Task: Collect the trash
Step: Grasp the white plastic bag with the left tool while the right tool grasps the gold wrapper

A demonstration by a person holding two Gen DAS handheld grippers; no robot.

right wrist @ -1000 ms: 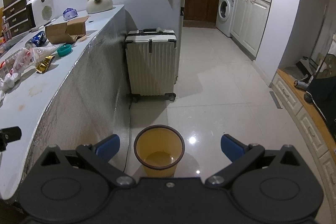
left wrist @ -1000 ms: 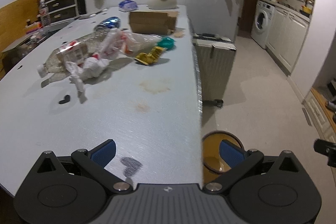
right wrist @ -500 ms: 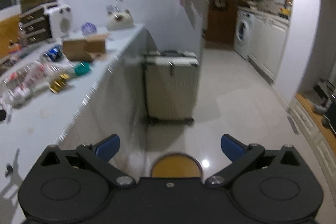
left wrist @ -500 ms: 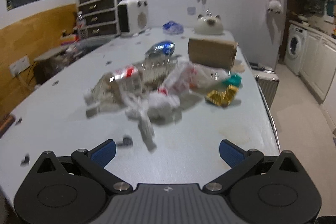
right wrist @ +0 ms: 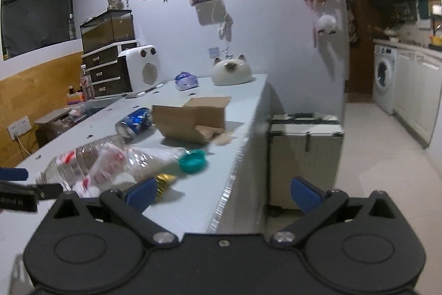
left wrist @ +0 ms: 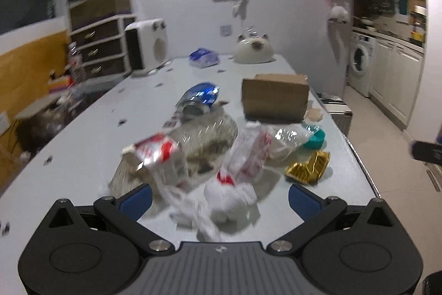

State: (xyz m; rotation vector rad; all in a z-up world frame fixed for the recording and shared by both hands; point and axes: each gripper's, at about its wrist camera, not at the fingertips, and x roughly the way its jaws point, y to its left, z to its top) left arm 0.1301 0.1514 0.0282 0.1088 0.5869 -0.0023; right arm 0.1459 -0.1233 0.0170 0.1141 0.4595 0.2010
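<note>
A pile of trash lies on the grey table (left wrist: 83, 145): a crumpled white tissue wad (left wrist: 229, 198), a crushed clear bottle with a red label (left wrist: 176, 154), a clear plastic wrapper (left wrist: 257, 151), a gold foil wrapper (left wrist: 309, 167), a teal cap (left wrist: 315, 138) and a blue can (left wrist: 200, 97). My left gripper (left wrist: 219, 201) is open and empty, with the tissue wad between its fingers. My right gripper (right wrist: 221, 191) is open and empty over the table's right edge, with the gold foil (right wrist: 163, 183) by its left finger. The bottle (right wrist: 80, 159), teal cap (right wrist: 193, 161) and can (right wrist: 135, 120) lie ahead.
A brown cardboard box (left wrist: 275, 98) stands behind the pile. A white heater (left wrist: 146, 46), a cat-shaped object (left wrist: 254, 51) and drawers (left wrist: 99, 46) are at the far end. A white suitcase (right wrist: 305, 156) stands on the floor beside the table. A washing machine (right wrist: 384, 82) is far right.
Both grippers have risen and swung left toward the table. The left gripper has closed in on the trash pile. The yellow bin has dropped out of the right wrist view.
</note>
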